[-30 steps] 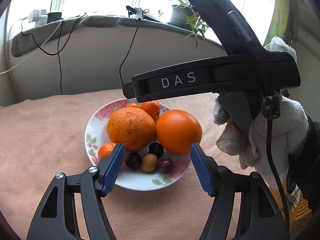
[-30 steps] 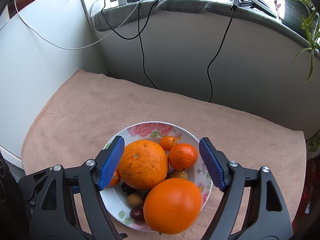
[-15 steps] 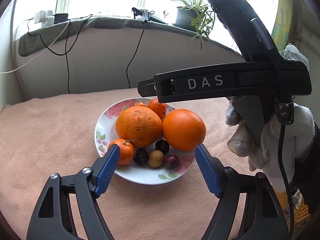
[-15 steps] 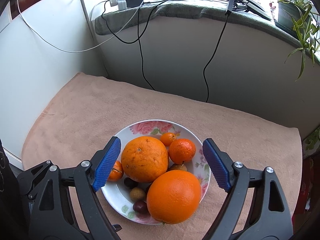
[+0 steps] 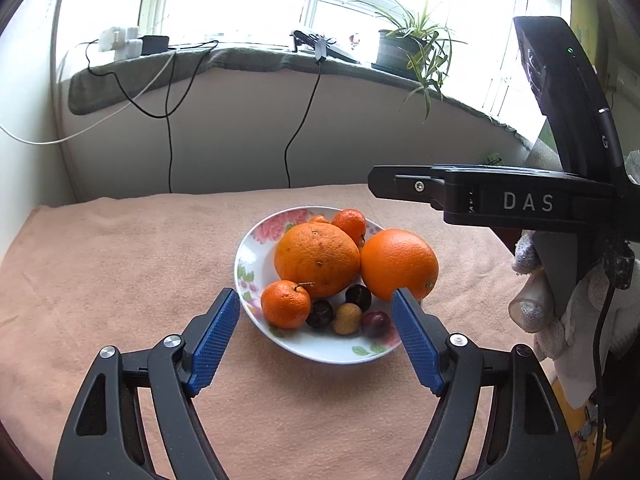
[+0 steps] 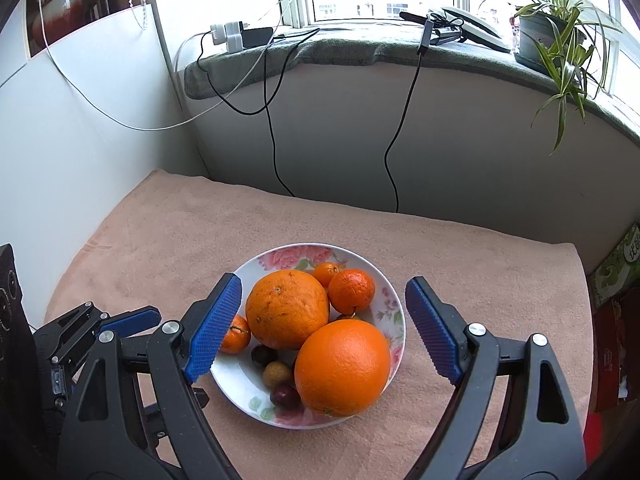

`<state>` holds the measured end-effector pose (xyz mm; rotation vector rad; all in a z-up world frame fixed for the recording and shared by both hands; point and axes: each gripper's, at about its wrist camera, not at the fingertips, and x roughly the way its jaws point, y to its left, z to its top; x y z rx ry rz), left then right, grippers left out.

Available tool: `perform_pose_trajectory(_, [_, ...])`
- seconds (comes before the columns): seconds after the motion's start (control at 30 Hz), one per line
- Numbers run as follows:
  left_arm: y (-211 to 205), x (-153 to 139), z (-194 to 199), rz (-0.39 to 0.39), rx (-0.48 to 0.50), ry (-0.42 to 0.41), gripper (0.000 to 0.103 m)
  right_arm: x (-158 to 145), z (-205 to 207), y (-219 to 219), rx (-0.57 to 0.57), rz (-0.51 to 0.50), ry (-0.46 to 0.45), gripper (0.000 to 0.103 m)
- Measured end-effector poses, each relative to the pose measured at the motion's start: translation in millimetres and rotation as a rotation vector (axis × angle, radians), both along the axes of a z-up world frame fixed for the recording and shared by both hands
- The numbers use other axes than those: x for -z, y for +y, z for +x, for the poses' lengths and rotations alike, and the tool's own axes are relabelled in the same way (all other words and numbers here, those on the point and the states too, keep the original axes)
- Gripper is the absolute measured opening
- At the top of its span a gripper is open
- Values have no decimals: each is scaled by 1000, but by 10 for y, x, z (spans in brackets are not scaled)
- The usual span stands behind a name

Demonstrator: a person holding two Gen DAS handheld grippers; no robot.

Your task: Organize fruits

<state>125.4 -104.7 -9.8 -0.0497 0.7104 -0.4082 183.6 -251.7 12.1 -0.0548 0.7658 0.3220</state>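
Both grippers angle downward toward the plate (image 6: 394,300) of fruit at frame centre. The left gripper (image 5: 316,340) and right gripper (image 6: 324,328) stand wide apart, empty, touching nothing.

A white ceramic plate with pink flower print (image 6: 390,300) sits on the peach cloth, piled with fruit — a large dimpled orange (image 6: 286,309) touching a smoother, brighter orange (image 6: 343,367), three small mandarins (image 5: 285,304) around them, and dark plums (image 5: 320,313) flanking one tan longan (image 5: 348,319) at the near rim.
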Motion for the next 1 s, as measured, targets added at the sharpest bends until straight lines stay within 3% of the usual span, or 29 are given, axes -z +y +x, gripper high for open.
perform_pose_trajectory(0.47, [147, -66, -232, 11, -56, -57, 78, 3, -749, -174, 108, 5, -136, 88])
perform_pose_trajectory(0.57, [175, -85, -319, 14, -66, -67, 78, 41, -953, -215, 135, 21, -156, 103])
perform_pose_trajectory(0.63, [179, -97, -380, 25, -78, -75, 78, 55, -1070, -229, 156, 21, -181, 103])
perform_pose_trajectory(1.0, [177, -198, -697, 51, -117, -123, 83, 87, -1404, -264, 216, 38, -191, 103])
